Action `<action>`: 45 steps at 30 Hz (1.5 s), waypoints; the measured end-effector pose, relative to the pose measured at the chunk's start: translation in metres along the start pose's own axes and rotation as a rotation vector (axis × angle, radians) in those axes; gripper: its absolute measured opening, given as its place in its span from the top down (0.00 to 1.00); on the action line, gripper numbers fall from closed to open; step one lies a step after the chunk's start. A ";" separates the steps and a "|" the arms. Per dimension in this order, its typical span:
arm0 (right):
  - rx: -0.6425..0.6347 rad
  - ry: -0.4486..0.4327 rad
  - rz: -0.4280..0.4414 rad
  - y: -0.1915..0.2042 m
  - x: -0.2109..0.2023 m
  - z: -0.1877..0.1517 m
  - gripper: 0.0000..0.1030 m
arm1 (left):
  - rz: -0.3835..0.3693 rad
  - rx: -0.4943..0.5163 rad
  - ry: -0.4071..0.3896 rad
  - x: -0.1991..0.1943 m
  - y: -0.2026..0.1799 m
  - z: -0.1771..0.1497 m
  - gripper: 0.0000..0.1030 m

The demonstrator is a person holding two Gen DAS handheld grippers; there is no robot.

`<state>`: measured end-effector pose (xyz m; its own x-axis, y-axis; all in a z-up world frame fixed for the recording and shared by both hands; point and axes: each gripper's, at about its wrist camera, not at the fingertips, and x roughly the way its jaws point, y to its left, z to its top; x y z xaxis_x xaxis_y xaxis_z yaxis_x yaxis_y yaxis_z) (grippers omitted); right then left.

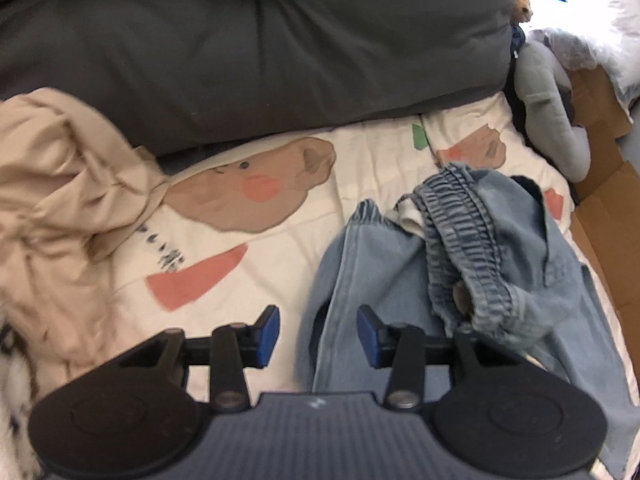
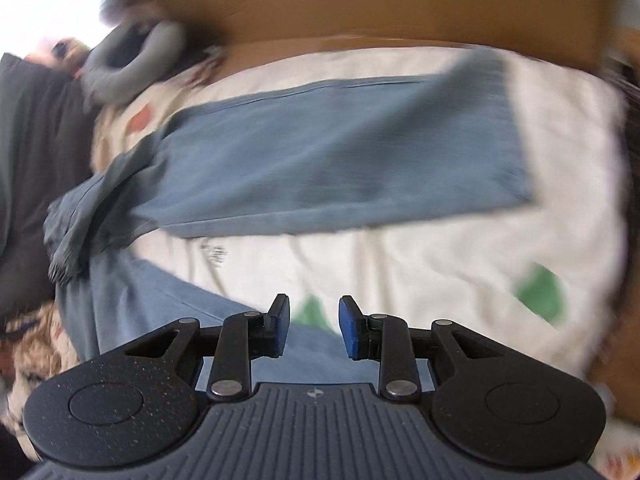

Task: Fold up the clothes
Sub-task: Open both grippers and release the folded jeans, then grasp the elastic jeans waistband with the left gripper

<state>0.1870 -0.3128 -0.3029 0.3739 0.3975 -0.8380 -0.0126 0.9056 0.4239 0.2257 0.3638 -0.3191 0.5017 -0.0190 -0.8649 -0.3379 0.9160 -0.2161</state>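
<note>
Jeans (image 1: 460,248) sprawl bunched on the bed (image 1: 360,152); both tools, left tool (image 1: 318,336) and right tool (image 2: 314,328), gape empty, so a 1-layer pinch risks dragging them crooked.

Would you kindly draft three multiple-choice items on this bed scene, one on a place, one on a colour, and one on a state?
1. In the left wrist view, where does the crumpled beige garment lie relative to the light blue denim jeans?
A. To their left
B. On top of them
C. To their right

2. What colour are the pads on the fingers of the left gripper?
A. Red
B. Blue
C. Yellow

3. How does the right gripper stand?
A. Shut on the jeans
B. Shut on the cream printed bedsheet
C. Open, holding nothing

Answers:
1. A, since the beige garment sits at the left edge and the jeans at the right.
2. B, since both pads show blue.
3. C, since a clear gap shows between its fingers with nothing in it.
</note>
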 end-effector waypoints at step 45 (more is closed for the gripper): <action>-1.210 0.212 0.317 0.412 0.178 0.074 0.51 | -0.541 -0.144 -0.093 0.044 -0.029 -0.031 0.57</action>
<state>0.3171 0.1200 -0.2522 0.0454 0.5353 -0.8434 -0.9522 0.2786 0.1255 0.2330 0.3239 -0.3645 0.6995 -0.4288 -0.5716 -0.1153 0.7217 -0.6825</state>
